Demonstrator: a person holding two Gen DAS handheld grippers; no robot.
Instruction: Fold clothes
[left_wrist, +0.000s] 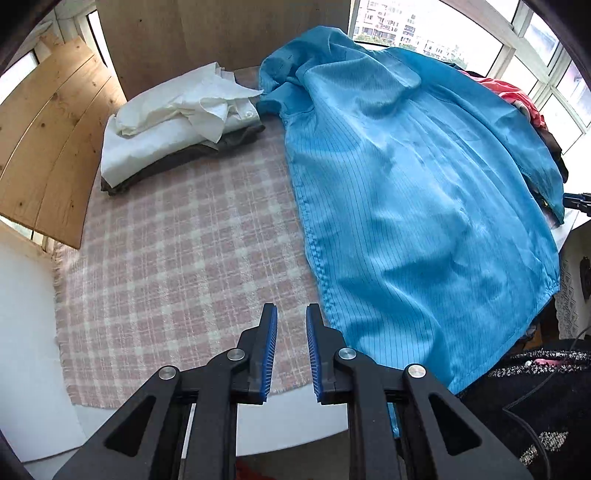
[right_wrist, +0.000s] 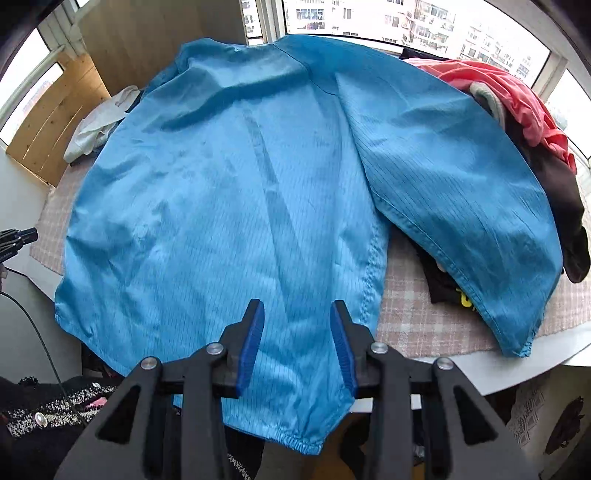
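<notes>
1. Left gripper (left_wrist: 291, 332): fingers parted, grasping nothing, poised over the checked cloth (left_wrist: 177, 236) at 6 o'clock.
2. Right gripper (right_wrist: 297, 332): fingers parted, empty, above the blue jacket (right_wrist: 229, 192) hem.
3. Blue jacket: spread flat (one sleeve at 3 o'clock draped over the clothes pile (right_wrist: 517, 107)).
4. Folded stack (left_wrist: 173, 136): 11 o'clock in the left view.

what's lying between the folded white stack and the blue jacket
Only bare checked cloth lies between the white stack and the blue jacket; near the collar they almost touch. The left wrist view shows it.
</notes>
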